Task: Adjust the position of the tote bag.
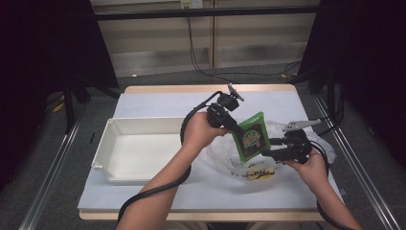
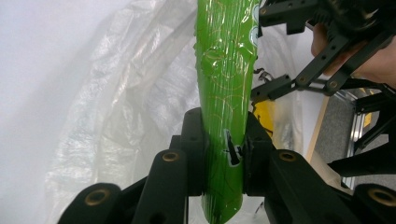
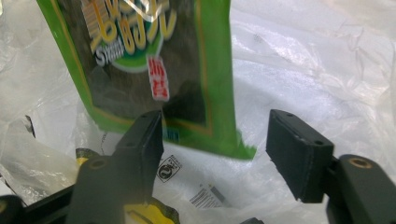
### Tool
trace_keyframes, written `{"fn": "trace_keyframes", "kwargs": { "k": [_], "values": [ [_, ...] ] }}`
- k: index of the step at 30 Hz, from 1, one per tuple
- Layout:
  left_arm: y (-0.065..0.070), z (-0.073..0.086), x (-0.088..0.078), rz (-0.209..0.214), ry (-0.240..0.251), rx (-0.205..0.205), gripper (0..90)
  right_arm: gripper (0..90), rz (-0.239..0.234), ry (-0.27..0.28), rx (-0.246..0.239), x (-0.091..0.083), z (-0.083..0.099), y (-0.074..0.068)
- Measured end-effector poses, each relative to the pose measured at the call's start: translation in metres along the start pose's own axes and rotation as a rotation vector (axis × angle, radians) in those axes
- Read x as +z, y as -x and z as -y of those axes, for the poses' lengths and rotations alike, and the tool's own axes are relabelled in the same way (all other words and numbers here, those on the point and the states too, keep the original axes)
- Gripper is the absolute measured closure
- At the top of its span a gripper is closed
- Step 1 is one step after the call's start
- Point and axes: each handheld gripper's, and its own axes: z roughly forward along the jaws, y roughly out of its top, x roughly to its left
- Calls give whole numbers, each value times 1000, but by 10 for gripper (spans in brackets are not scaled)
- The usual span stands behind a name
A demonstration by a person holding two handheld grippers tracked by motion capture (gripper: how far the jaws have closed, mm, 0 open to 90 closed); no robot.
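While the left gripper [image 1: 235, 128] clamps the top edge of a green snack pouch [image 1: 251, 136], that pouch hangs tilted above a crumpled clear plastic bag [image 1: 225, 151] at about four o'clock of the table's centre. Seen from the left gripper view, both black pads press the pouch [image 2: 226, 93] edge-on. At the pouch's four o'clock, the right gripper [image 1: 270, 152] stands with its jaws spread wide; the pouch's lower corner [image 3: 205, 135] hangs between them, touching neither pad. A yellow packet [image 1: 258, 175] lies inside the bag at the pouch's six o'clock. At its nine o'clock sits a white tray [image 1: 107, 143].
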Motion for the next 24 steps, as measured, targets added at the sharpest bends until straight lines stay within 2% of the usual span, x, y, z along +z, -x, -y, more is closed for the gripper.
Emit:
{"fn": "trace_keyframes", "kwargs": {
  "k": [5, 7, 11, 12, 13, 16, 24],
  "values": [
    [4, -5, -11, -13, -1, 22, 756, 274, 20, 0, -30, -3, 2, -6],
    [5, -6, -15, -13, 4, 20, 756, 264, 26, 19, -42, -4, 4, -8],
    [8, -8, -22, -25, 0, 36, 756, 251, 24, 28, -17, -6, 6, -7],
    [9, -9, -24, -26, -6, 39, 756, 246, 32, 23, -32, -7, 5, -7],
    [9, -9, -25, -25, -1, 43, 756, 245, 41, 22, -25, -9, 5, -7],
    [11, -11, -29, -22, -1, 47, 756, 240, 30, 36, -5, -13, 4, -6],
    [22, -20, -43, -34, -3, 65, 756, 231, 33, 29, -2, -17, 9, -5]
  ]
}}
